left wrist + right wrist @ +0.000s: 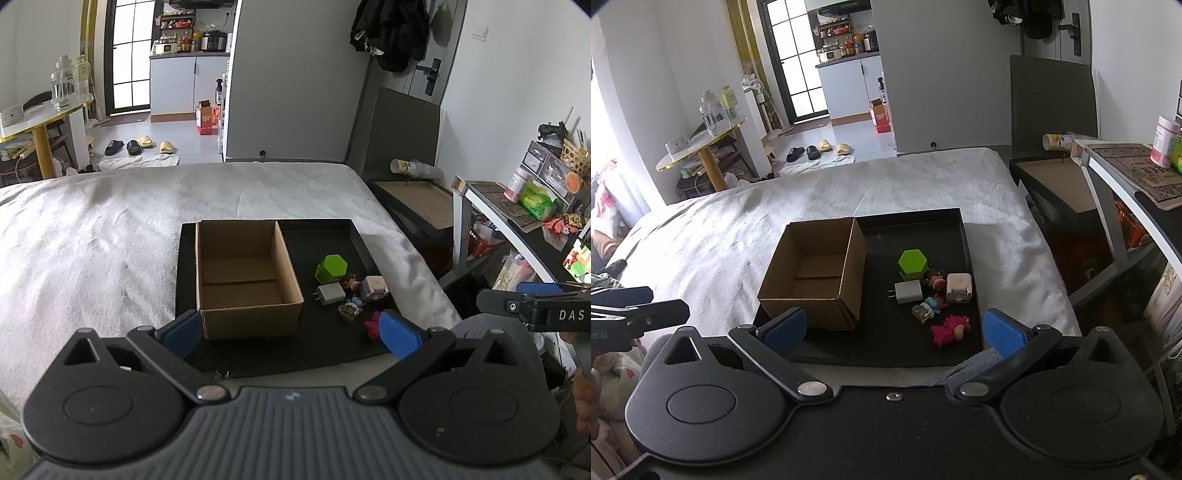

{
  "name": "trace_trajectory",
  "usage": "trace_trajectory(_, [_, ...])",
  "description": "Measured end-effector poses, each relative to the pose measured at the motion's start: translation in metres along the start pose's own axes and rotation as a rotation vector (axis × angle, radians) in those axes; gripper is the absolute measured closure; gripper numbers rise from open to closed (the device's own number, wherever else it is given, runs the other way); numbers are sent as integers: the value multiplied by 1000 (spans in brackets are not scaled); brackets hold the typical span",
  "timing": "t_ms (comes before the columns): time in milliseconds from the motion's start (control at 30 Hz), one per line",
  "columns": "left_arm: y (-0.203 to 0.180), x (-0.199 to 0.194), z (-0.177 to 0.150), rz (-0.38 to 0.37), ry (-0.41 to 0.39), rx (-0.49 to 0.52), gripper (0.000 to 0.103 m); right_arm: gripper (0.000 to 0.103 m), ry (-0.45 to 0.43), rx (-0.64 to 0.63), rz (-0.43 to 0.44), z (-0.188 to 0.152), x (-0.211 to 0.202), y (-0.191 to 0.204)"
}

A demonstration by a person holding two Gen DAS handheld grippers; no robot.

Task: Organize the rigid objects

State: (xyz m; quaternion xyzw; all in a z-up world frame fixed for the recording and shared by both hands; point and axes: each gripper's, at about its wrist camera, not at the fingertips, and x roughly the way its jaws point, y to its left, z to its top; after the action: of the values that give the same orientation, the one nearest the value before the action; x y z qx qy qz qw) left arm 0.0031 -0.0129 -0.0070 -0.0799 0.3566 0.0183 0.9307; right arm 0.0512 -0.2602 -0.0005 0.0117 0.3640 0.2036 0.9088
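A black tray (354, 240) (966, 236) lies on the white bed. An empty cardboard box (243, 277) (816, 273) fills its left half. To the box's right sit a green hexagonal block (331, 268) (912, 264), a white charger plug (330, 294) (908, 291), a pale cube toy (373, 288) (959, 288), small figurines (351, 306) (929, 308) and a pink doll (371, 326) (951, 328). My left gripper (291, 334) hangs open over the tray's near edge, holding nothing. Near the tray's front, my right gripper (894, 330) is open too, nothing between its fingers.
The white bedspread (92, 229) spreads left and beyond the tray. A dark side table (417, 199) and a cluttered shelf (535, 206) stand to the right of the bed. A round table with bottles (701, 140) stands at the far left.
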Motion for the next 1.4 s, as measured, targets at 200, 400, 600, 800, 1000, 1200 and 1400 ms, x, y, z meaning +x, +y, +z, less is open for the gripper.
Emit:
trace_trajectory(200, [-3, 0, 0, -6, 2, 11, 2, 0, 1, 2, -1, -1, 0, -1])
trace_trajectory(400, [-5, -1, 1, -22, 5, 7, 2, 0, 13, -6, 5, -2, 1, -1])
trace_trajectory(600, [-9, -1, 1, -41, 5, 8, 2, 0, 14, -7, 0, -2, 1, -1])
trace_trajectory(800, [-11, 0, 1, -50, 3, 8, 2, 0, 19, -11, -3, -1, 2, -2])
trace_trajectory(1000, [-12, 1, 0, -57, 3, 9, 2, 0, 21, -11, -7, -2, 1, -2])
trace_trajectory(1200, [-13, 3, -1, -65, 13, 8, 2, 0, 23, -12, -6, -2, 1, -2])
trace_trajectory(1400, [-16, 6, -2, -77, 19, 18, 2, 0, 25, -12, -6, -4, 1, -2])
